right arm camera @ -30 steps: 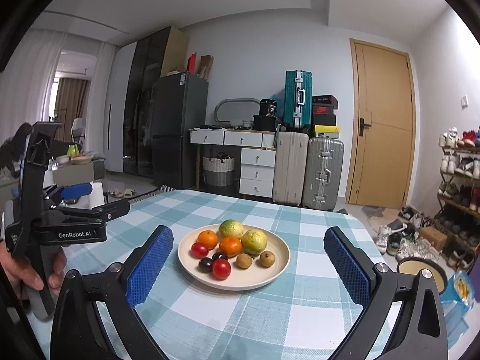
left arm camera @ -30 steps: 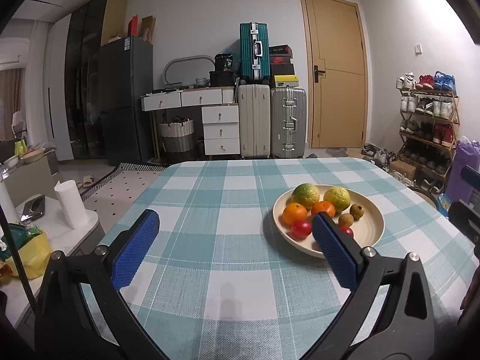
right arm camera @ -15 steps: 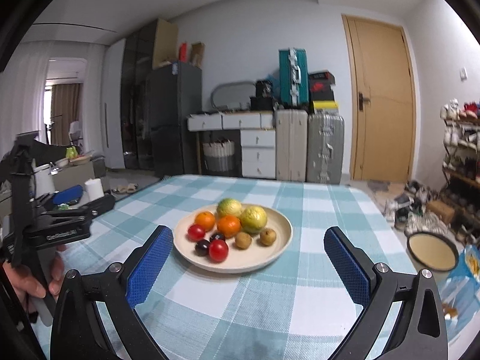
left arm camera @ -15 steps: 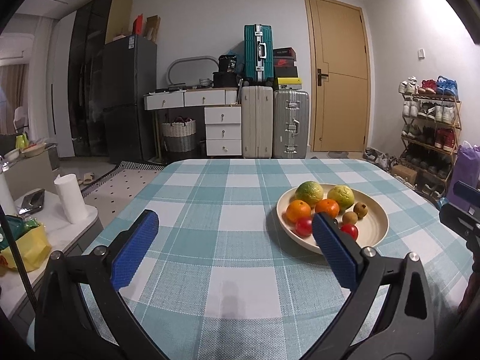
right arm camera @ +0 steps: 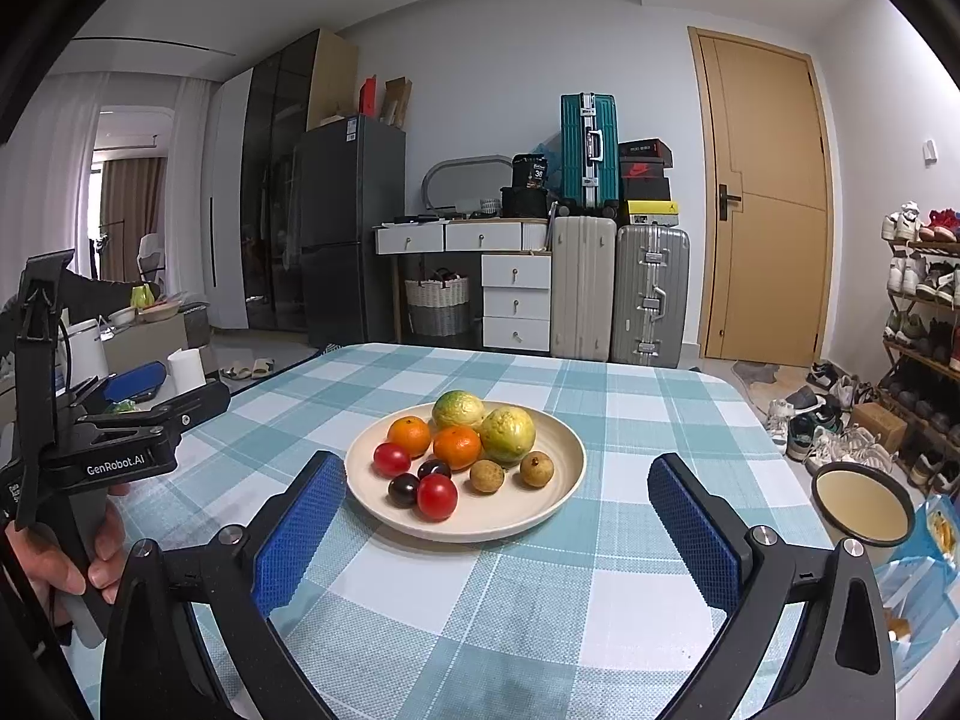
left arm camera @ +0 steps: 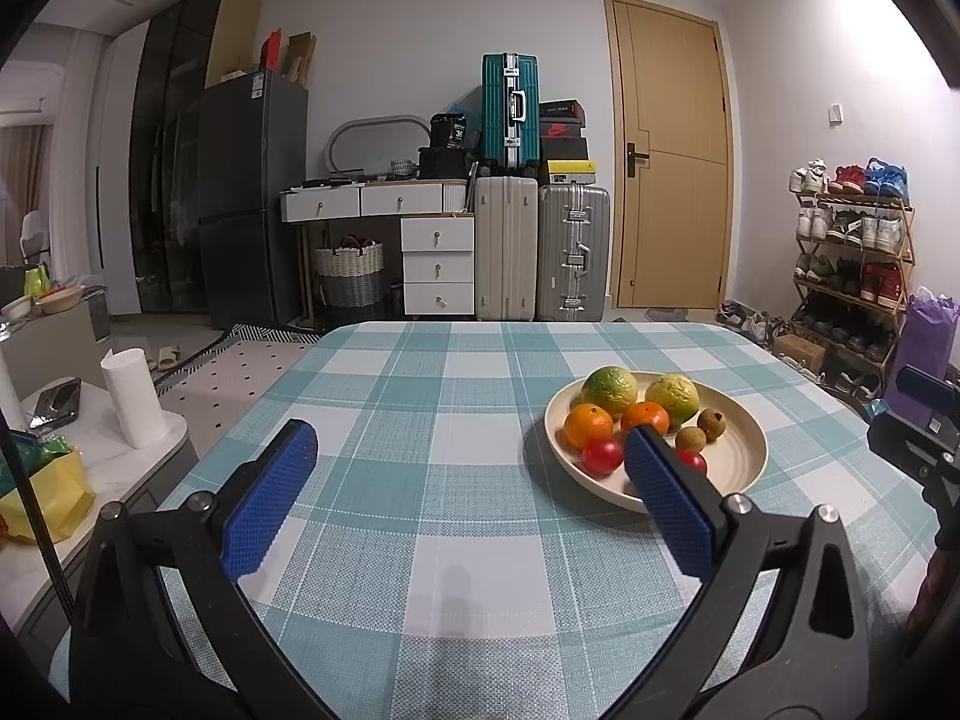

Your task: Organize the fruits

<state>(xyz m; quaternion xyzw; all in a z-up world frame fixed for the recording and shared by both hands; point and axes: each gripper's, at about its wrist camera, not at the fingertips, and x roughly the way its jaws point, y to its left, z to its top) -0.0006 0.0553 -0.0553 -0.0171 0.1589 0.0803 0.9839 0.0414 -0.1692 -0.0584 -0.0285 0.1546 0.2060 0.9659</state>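
Nothing on the round cream plate (right arm camera: pixel 558 501) of mixed fruit has shifted; both the left gripper (left arm camera: pixel 474 495) and right gripper (right arm camera: pixel 495 525) hover spread and empty above the teal-checked tablecloth (right arm camera: pixel 630 420).

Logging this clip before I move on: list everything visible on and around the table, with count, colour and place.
plate: 1, cream, on the table, holds all the fruit
green citrus: 2, yellow-green, back of plate
oranges: 2, orange, middle
tomatoes: 2, red, front left
dark plums: 2, near-black, front
brown fruits: 2, tan, front right
tablecloth: 1, teal-white check
bowl: 1, dark-rimmed, right of table, lower down
suitcases: 3, teal, beige, silver, back wall
left claw: open, blue pads
right claw: open, blue pads
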